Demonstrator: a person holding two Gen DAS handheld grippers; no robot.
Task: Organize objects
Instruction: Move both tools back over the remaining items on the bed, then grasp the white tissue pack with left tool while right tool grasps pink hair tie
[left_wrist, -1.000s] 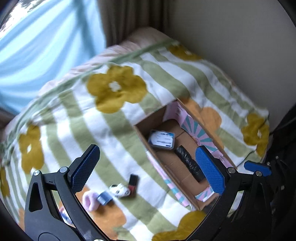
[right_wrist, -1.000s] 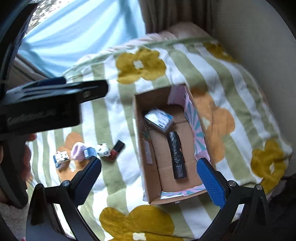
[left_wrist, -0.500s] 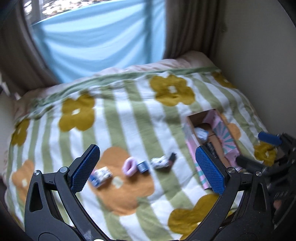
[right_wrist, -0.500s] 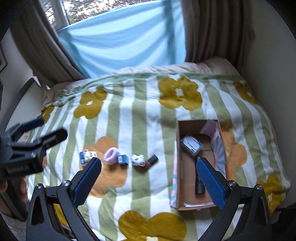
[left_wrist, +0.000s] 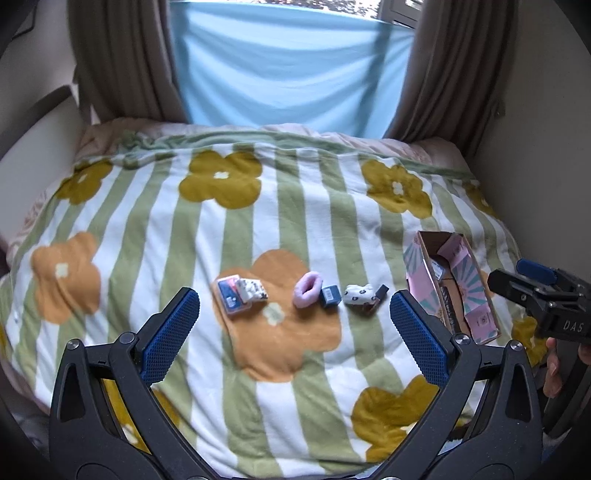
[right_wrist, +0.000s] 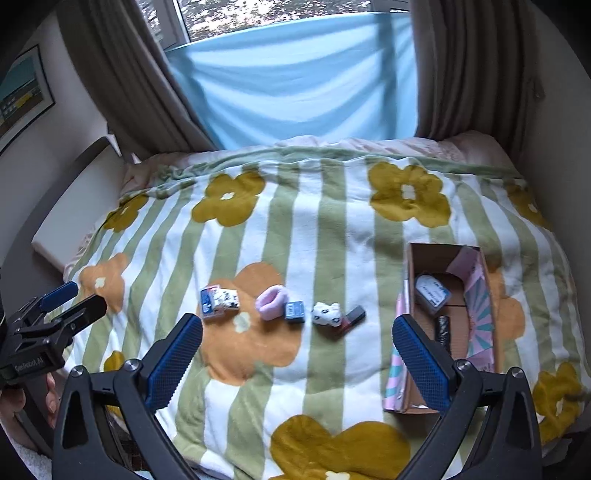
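A row of small items lies mid-bed on the flowered blanket: a blue pack with a spotted white piece, a pink ring-shaped soft item, a small blue box, a spotted white bundle and a dark red-and-black stick. At the right stands an open cardboard box holding a white-blue pack and a black cylinder. My left gripper and right gripper both hover open and empty, near side of the row.
The striped flowered blanket covers the bed. Brown curtains and a blue sheet hang behind it. A wall runs along the right side. A hand holds the right gripper at the right edge; the left gripper shows at the left.
Both grippers have pulled back and up from over the cardboard box. The whole bed and the row of items are now in view. Both stay open and empty.
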